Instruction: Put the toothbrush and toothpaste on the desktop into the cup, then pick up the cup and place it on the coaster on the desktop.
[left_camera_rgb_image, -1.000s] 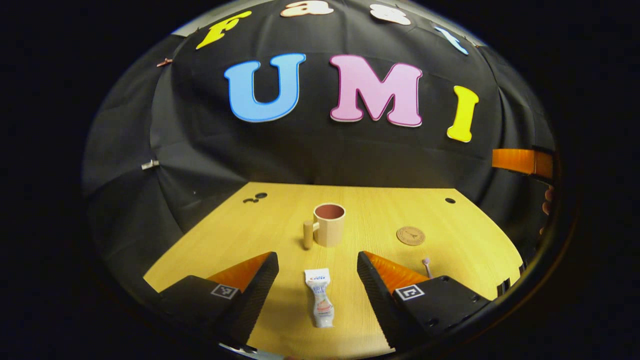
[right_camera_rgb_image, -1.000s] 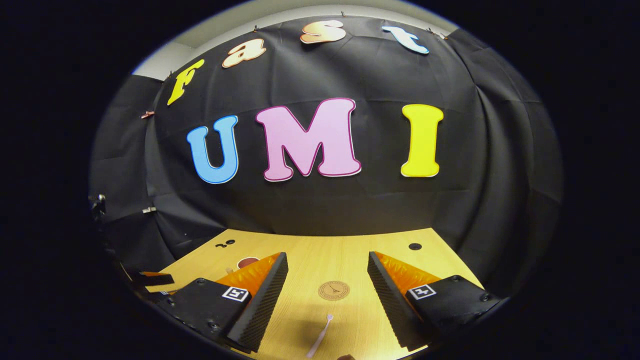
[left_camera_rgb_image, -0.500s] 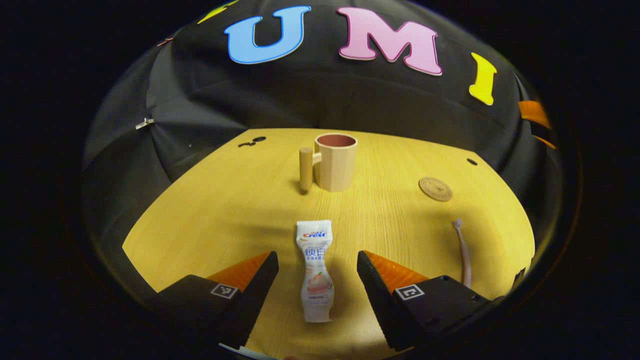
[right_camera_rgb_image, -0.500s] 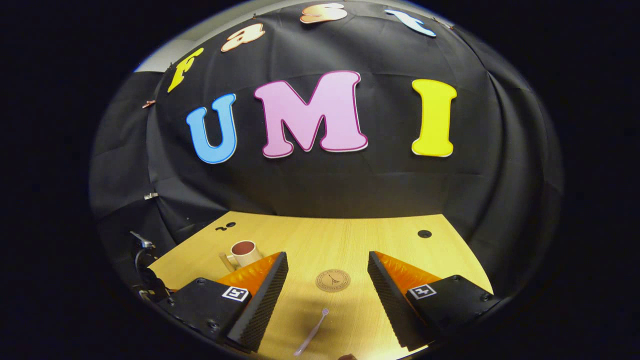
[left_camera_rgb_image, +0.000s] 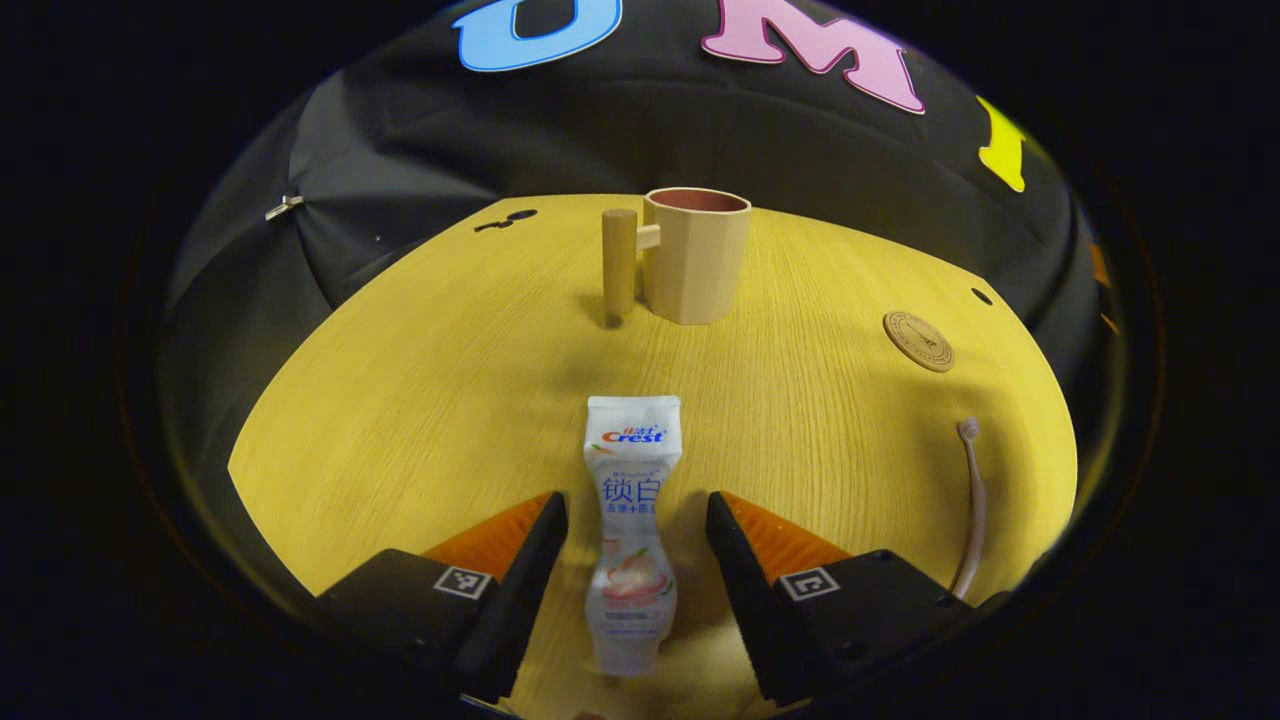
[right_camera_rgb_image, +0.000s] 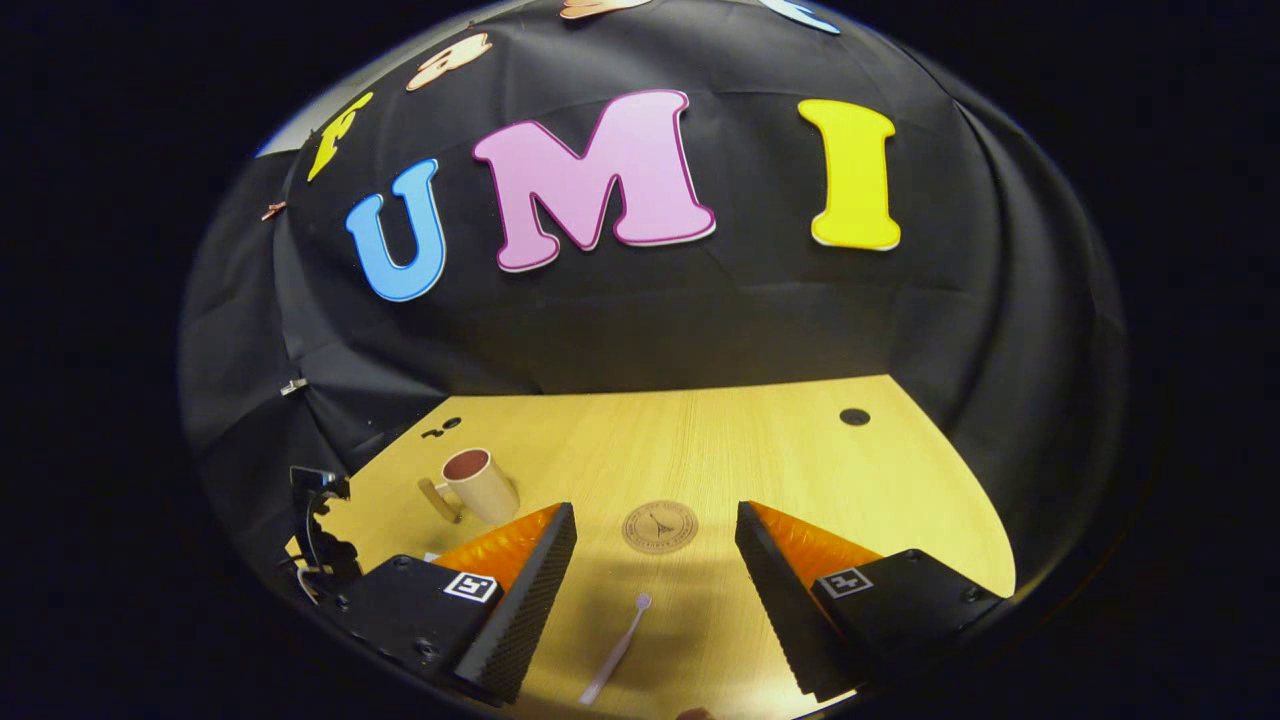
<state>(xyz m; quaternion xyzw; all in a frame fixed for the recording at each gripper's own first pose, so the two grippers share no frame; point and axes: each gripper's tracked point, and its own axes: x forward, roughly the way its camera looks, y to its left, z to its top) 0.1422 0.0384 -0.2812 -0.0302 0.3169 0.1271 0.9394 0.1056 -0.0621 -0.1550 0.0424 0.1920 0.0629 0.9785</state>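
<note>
Left gripper view: my left gripper (left_camera_rgb_image: 632, 560) jaws gape around the toothpaste tube (left_camera_rgb_image: 630, 520) lying on the counter (left_camera_rgb_image: 420, 400), not touching; cup (left_camera_rgb_image: 695, 255) at 12 o'clock. Right gripper (right_camera_rgb_image: 655, 600) jaws wide, empty, above the toothbrush (right_camera_rgb_image: 615, 650).

All 4 task items sitting apart on the table

White toothpaste tube (left_camera_rgb_image: 630, 520) lies flat, cap end nearest the camera; thin pale toothbrush (left_camera_rgb_image: 972, 505) lies off to its right; tan cup (left_camera_rgb_image: 696, 255) with a peg handle stands upright; round brown coaster (left_camera_rgb_image: 918, 341) lies flat, bare.
</note>
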